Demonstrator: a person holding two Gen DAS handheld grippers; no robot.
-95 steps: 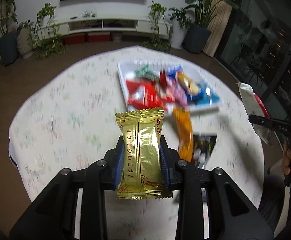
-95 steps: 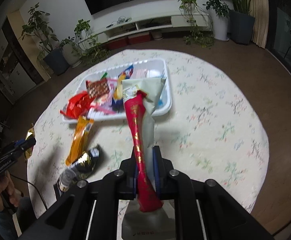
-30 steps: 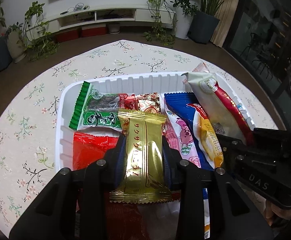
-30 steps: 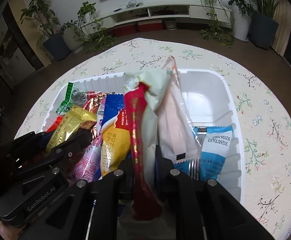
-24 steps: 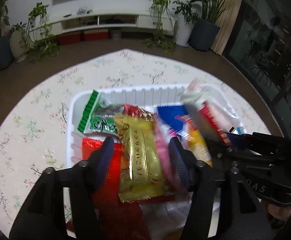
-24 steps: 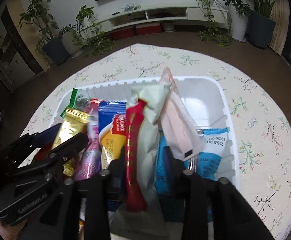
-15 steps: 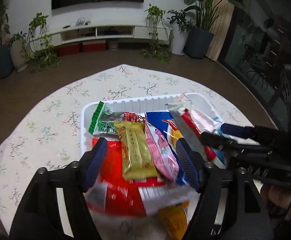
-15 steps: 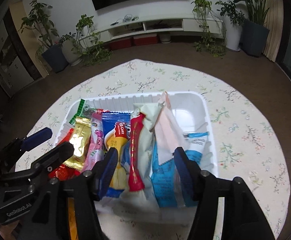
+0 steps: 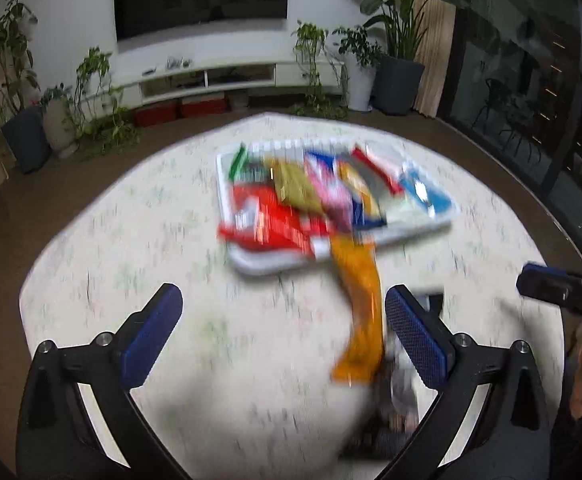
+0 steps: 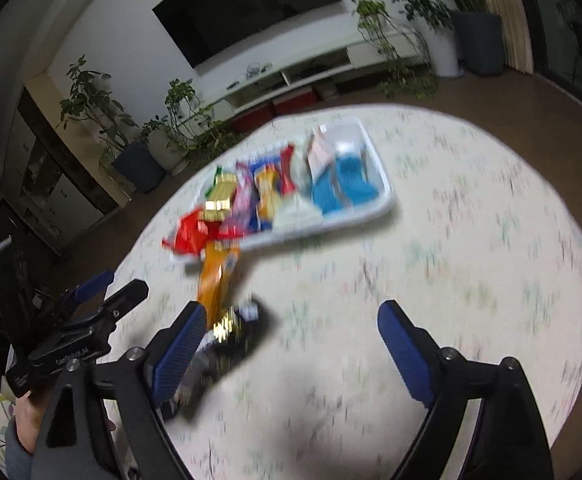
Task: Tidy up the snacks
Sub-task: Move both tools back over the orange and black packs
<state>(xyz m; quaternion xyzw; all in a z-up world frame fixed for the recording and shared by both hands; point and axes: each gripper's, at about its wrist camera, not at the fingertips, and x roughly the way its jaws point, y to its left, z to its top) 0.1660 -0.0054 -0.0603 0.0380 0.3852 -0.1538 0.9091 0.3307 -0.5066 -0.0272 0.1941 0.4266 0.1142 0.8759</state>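
The white tray (image 9: 259,262) (image 10: 385,190) sits at the far side of the round table, full of snack packets. The gold packet (image 9: 295,184) (image 10: 221,196) and the red-and-cream packet (image 10: 291,176) lie in it. An orange packet (image 9: 359,312) (image 10: 215,280) and a dark packet (image 9: 391,420) (image 10: 231,340) lie on the cloth in front of the tray. My left gripper (image 9: 281,296) (image 10: 121,284) hangs over the near table, jaws opening, nothing between them. My right gripper (image 10: 291,312) is likewise pulled back, jaws opening and empty; one of its fingers (image 9: 563,288) shows at the right edge.
The floral tablecloth (image 10: 471,260) covers the table right of the tray. A person's hand (image 10: 23,420) grips the left tool at the near left. Beyond the table stand a white TV console (image 9: 211,76), potted plants and dark glass doors (image 9: 531,100).
Both grippers let go of their packets, which now lie in the tray. Both jaws spread wide. Both hands drew back from the tray to the near side of the table.
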